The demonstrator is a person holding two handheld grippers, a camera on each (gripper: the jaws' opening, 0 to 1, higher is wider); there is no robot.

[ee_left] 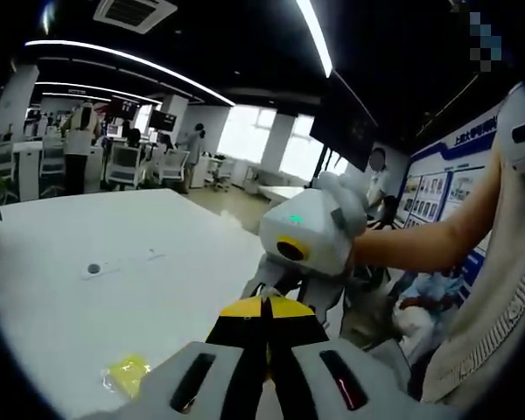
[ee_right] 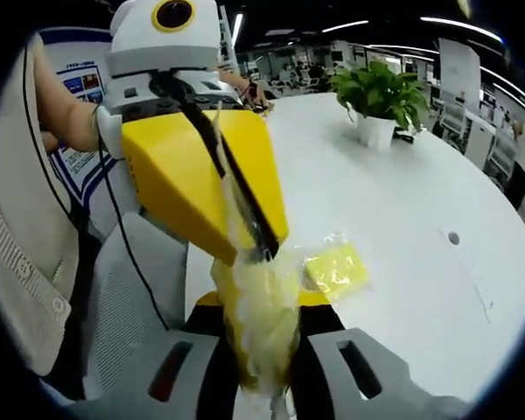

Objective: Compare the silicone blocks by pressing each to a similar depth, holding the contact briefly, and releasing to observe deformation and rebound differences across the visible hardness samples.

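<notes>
Two yellow bagged pieces show up for me: one clear bag low centre in the right gripper view, pinched between my right tongs and the left tongs coming down from upper left. A second bagged block lies just right of it on the white surface. Both tongs are clamped narrow. A potted plant stands at upper right.

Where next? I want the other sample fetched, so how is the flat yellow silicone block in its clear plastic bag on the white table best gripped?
Probably by the loose clear bag film jutting past the yellow block, pinched from above: the block lies flat on the white table, leaving no underside for jaws. The left gripper is busy pinching another bagged sample.
</notes>
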